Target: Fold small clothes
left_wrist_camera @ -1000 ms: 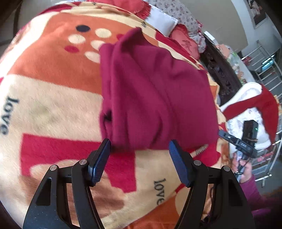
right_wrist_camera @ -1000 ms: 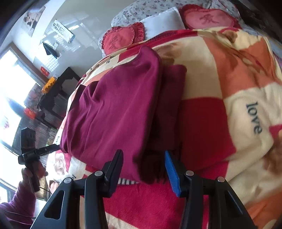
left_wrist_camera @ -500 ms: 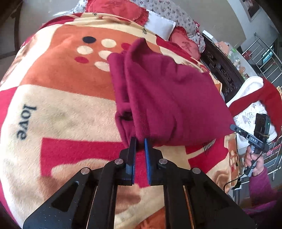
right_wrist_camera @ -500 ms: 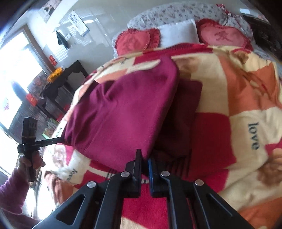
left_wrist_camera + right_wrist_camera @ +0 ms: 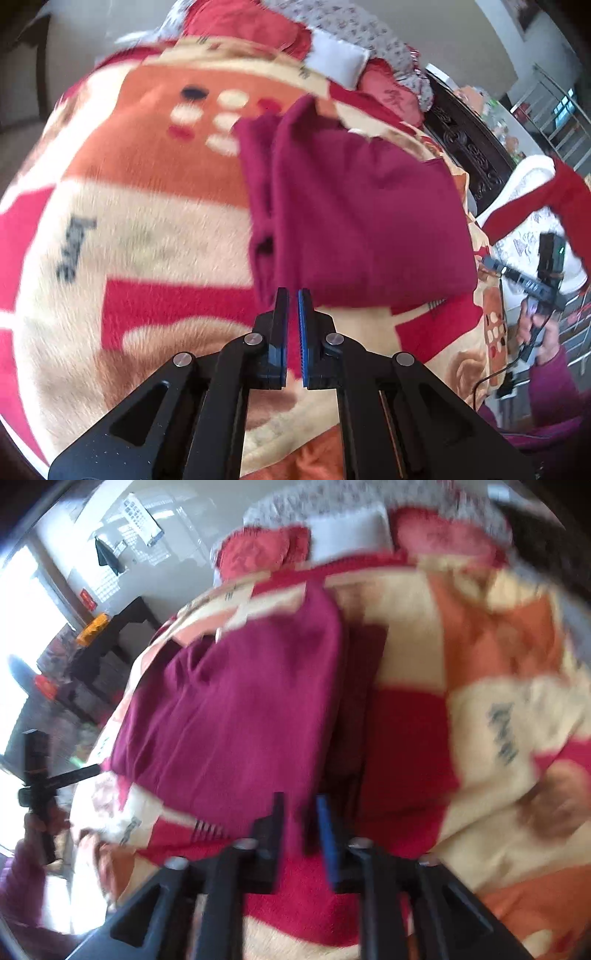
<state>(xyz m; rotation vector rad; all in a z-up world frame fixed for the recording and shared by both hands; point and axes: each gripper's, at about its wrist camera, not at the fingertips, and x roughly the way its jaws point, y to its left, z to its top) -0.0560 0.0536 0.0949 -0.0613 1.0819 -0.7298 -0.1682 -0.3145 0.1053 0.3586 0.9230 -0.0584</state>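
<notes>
Left wrist view has your left gripper [image 5: 293,295] angled steeply down over the bed, its tips at the near hem of the maroon garment [image 5: 362,221], which lies folded on the patterned blanket [image 5: 147,229]. Its jaws are pressed nearly together; whether any cloth is pinched between the pads is hard to tell, since the hem sits right behind the tips. At the right edge you can see your right hand [image 5: 537,328] in a purple sleeve [image 5: 554,391], gripping the handle of the other tool. In the right wrist view your right gripper [image 5: 299,805] also points steeply down at the garment's [image 5: 240,709] near edge, and its jaws are opening, with a fold of maroon cloth standing between them; motion blur keeps you from seeing whether the pads touch it. Your left hand [image 5: 40,819] shows at the far left, partly cut off by the lens rim. Pillows [image 5: 266,550] at the head of the bed are blurred.
</notes>
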